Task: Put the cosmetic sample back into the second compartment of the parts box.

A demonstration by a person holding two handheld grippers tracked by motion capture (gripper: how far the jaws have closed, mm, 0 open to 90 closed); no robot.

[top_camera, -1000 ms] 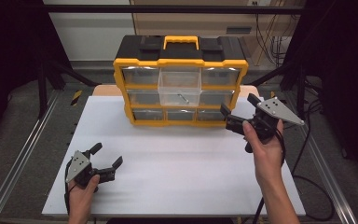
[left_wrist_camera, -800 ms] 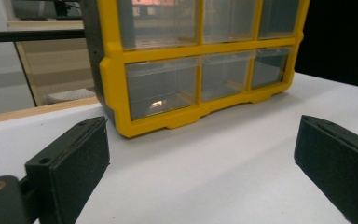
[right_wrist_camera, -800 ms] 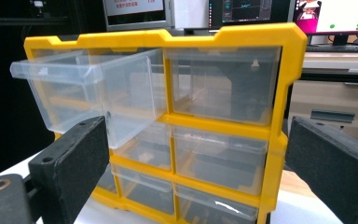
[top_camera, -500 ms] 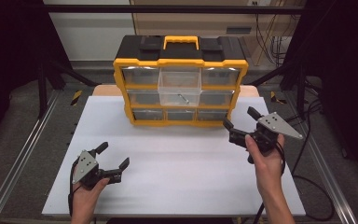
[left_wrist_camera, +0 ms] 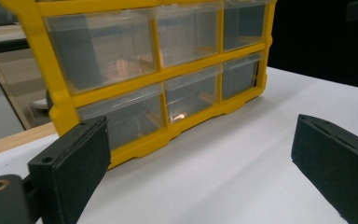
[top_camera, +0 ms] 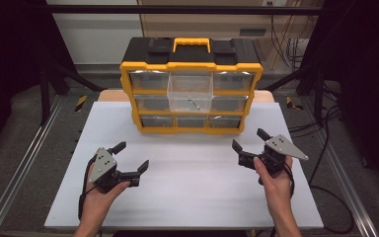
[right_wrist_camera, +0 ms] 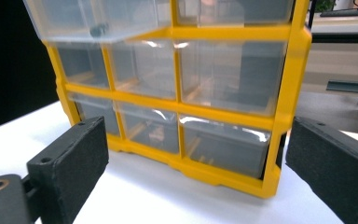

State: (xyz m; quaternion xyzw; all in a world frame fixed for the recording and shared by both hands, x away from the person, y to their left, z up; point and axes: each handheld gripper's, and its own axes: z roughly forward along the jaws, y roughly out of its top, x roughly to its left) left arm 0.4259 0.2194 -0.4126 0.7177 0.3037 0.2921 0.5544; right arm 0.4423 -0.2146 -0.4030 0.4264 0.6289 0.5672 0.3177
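Observation:
A yellow and black drawer cabinet (top_camera: 191,84) stands at the back of the white table (top_camera: 187,182), its clear drawers facing me. The top middle drawer (top_camera: 190,92) is pulled out and holds a small dark piece (top_camera: 192,103). My left gripper (top_camera: 131,164) rests open at the front left, nothing between its jaws. My right gripper (top_camera: 249,142) hangs open at the right, short of the cabinet's lower right corner. In the left gripper view the cabinet (left_wrist_camera: 154,70) fills the upper half. The right gripper view shows the pulled-out drawer (right_wrist_camera: 98,18) at top left.
Metal rails run along both sides of the table. Cables (top_camera: 325,128) lie on the floor at the right. A wooden board (top_camera: 111,96) shows behind the white sheet. Open white surface stretches between the two grippers.
My right gripper has drawn back from the cabinet toward me and lower. The left gripper has shifted slightly right. Both stay open.

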